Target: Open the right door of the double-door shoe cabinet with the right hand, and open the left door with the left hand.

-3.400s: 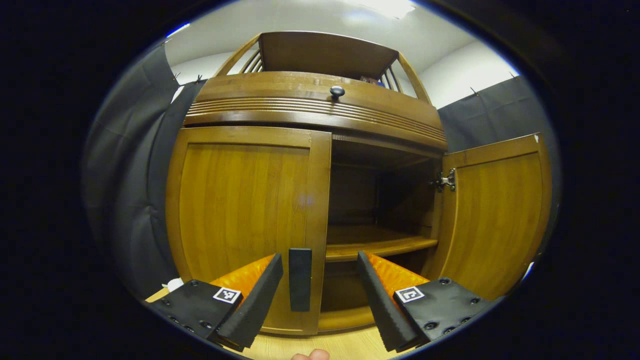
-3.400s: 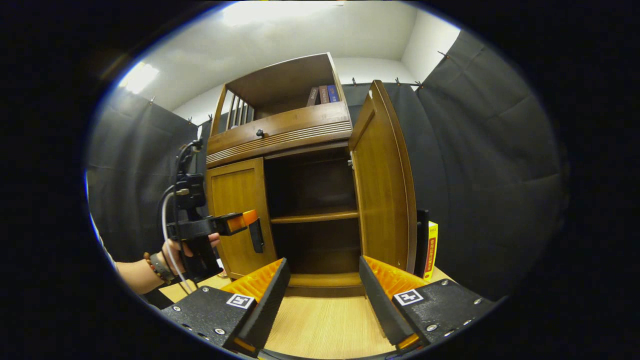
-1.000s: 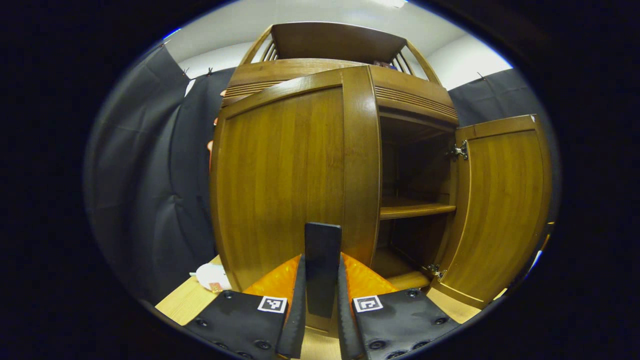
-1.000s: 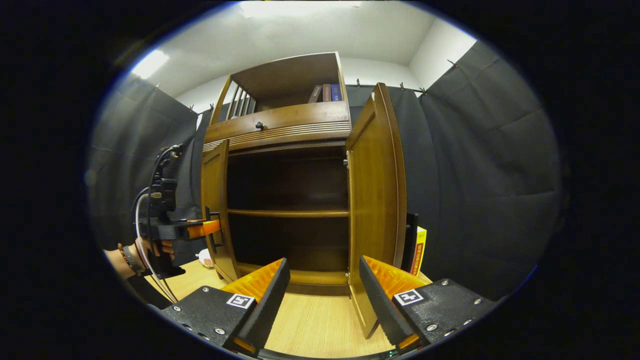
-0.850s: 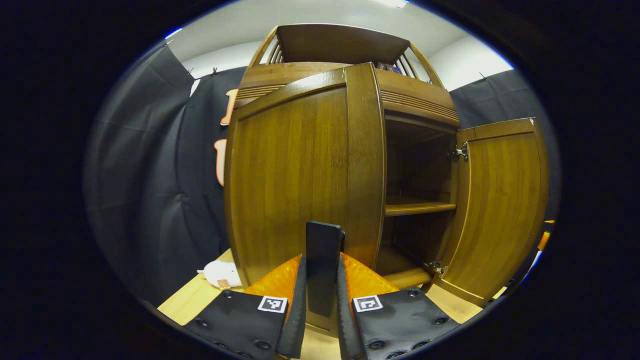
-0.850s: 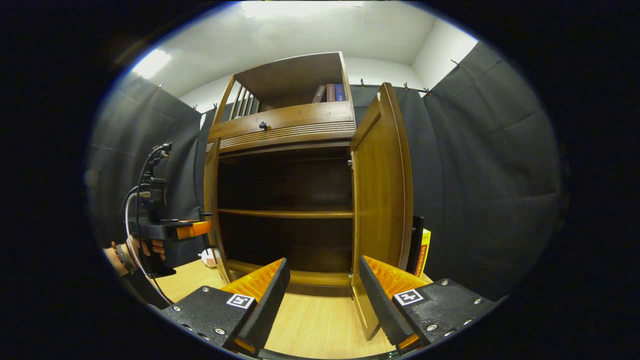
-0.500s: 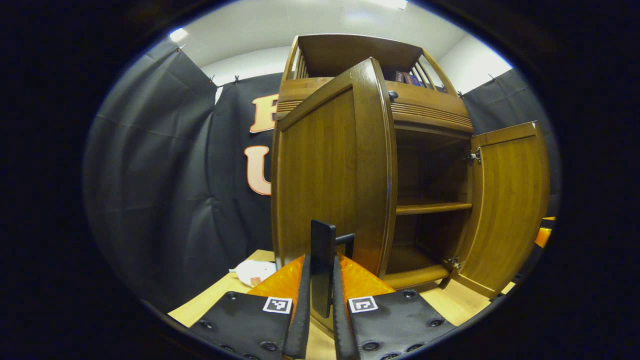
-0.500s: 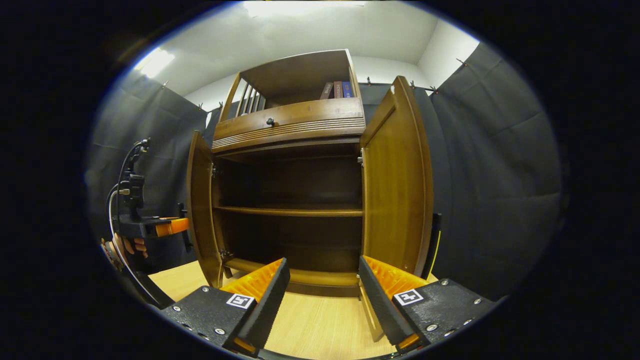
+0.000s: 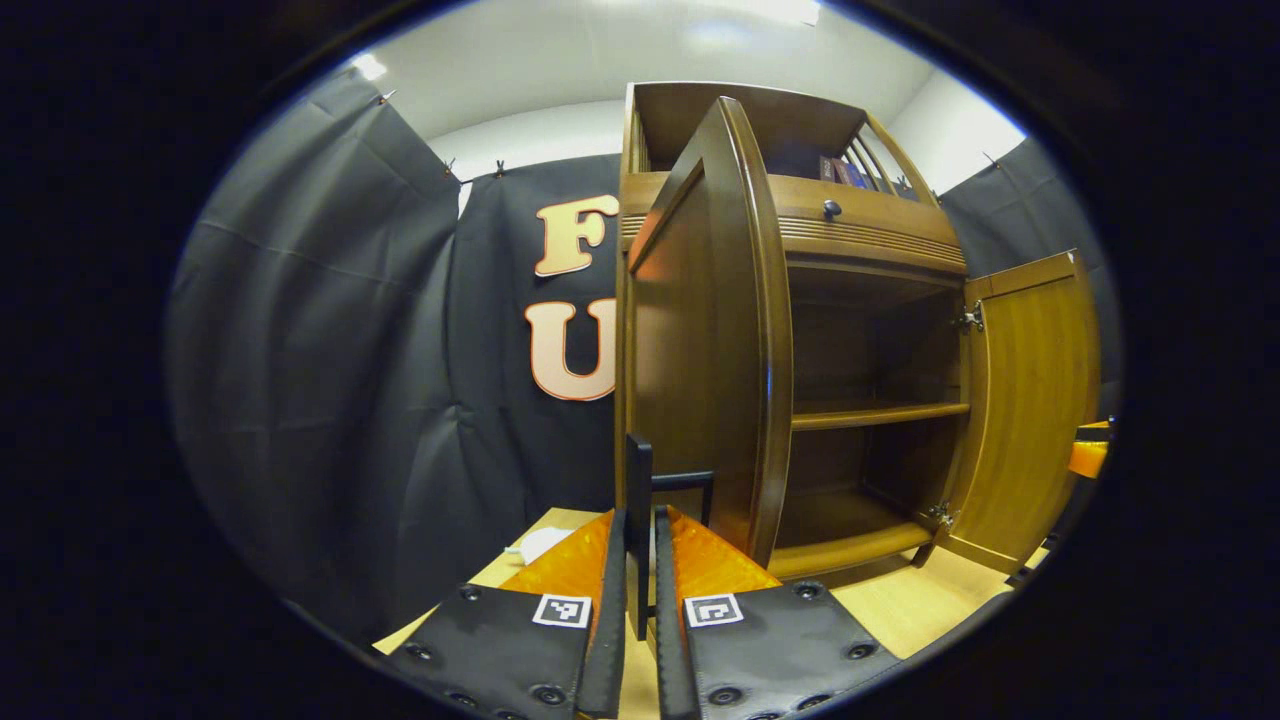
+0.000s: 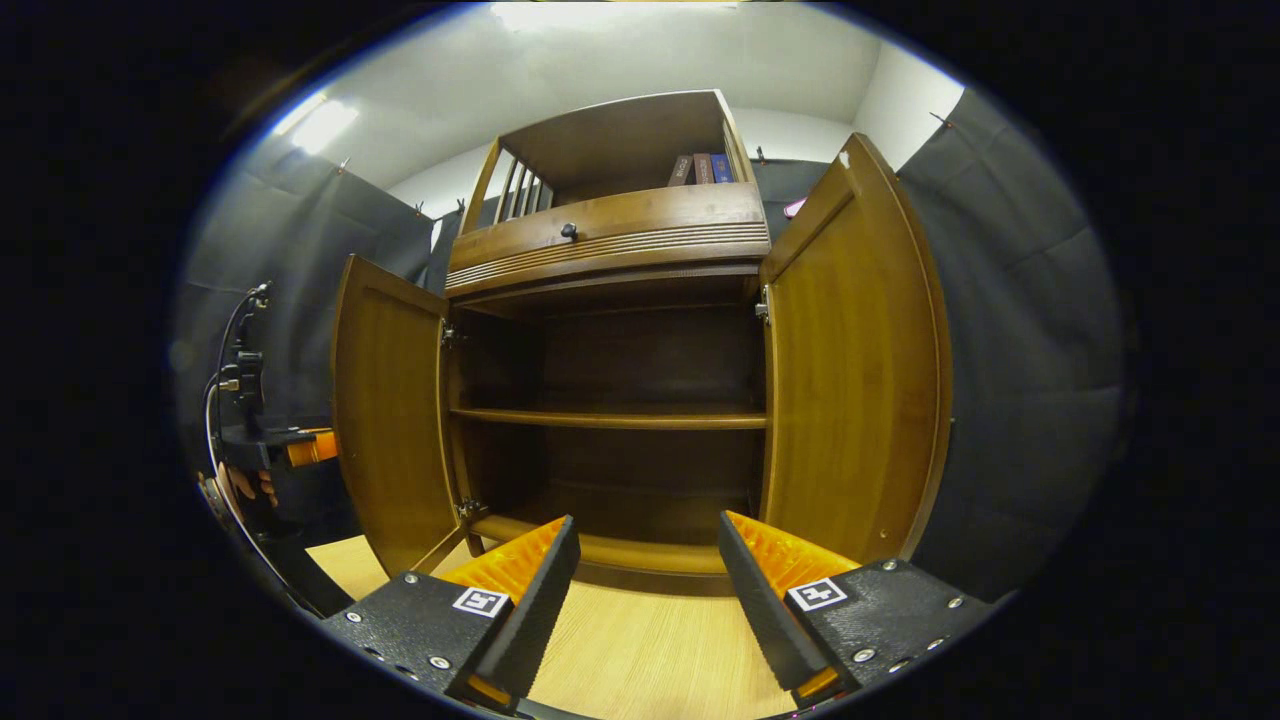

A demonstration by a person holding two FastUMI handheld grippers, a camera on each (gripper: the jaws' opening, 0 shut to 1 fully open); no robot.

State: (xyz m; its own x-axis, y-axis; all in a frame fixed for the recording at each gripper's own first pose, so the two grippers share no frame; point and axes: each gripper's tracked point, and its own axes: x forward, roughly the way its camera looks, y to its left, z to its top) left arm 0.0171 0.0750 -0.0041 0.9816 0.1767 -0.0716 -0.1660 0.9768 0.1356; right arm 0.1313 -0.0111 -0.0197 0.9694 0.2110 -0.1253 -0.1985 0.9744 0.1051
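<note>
Left door (image 9: pixel 700 330) swings wider than half-second ago; my left gripper (image 9: pixel 640 610) clamped on handle (image 9: pixel 638 530), right gripper (image 10: pixel 645 590) gaping, empty; left gripper view shows white object (image 9: pixel 545 543) on floor.

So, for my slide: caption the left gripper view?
Left gripper clamped on the left door handle, cabinet open.

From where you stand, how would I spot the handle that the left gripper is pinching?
Find the wooden shoe cabinet with both lower doors swung wide. Go to the left door, seen nearly edge-on in the left gripper view, and follow its free edge down. There the door handle stands upright, a dark flat bar between the left gripper fingers, unlike the small round knob on the drawer above.
</note>
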